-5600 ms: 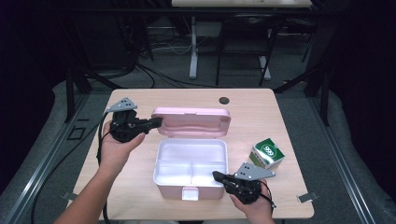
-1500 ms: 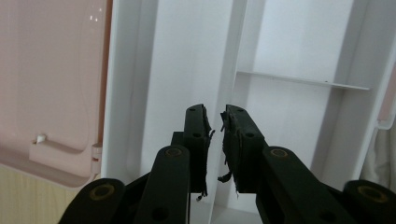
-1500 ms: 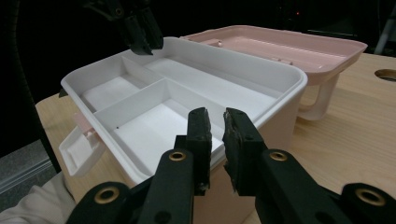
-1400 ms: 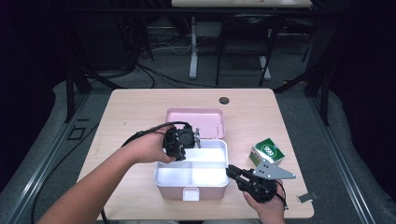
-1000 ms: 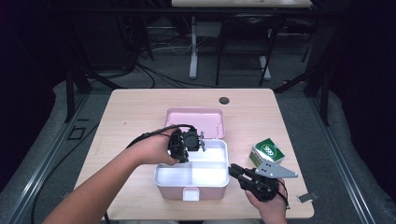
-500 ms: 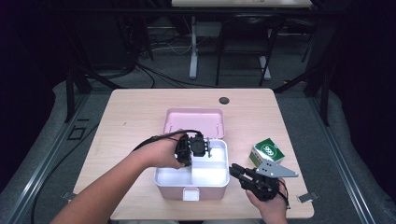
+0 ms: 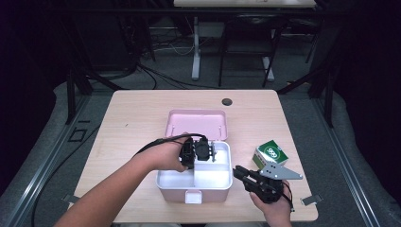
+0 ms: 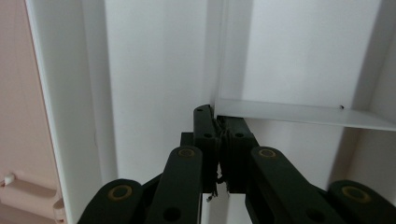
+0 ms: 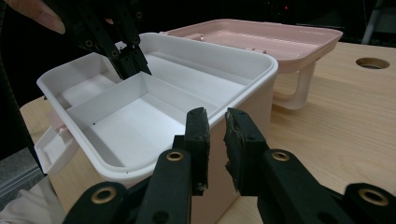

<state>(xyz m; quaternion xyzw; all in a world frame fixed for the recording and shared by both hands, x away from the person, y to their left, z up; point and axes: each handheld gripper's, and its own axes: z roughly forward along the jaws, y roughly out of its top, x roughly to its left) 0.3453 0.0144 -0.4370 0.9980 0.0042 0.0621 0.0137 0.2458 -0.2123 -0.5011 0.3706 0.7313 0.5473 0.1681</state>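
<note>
Left tongs down inside the open box, held from the left by a hand; jaws just now closing, pressed together on the thin white divider at the spot where its two walls meet. Right tongs at the box's right wall, near the front corner, held low by the other hand; jaws close together with a narrow slit between them, one toward the white inside, one toward the pink outside. Cannot tell whether the pads press on that rim.

Pale wooden surface under everything. On it, toward the near edge, the pink box with a white inside, split into compartments by the divider. Behind the box, its pink lid, thrown back flat with the inside facing up. At the middle of the box's front wall, a small latch. Just right of the box and behind the right tongs, a green and white carton, apart from the box. Near the far edge of the surface, a small dark round hole.
</note>
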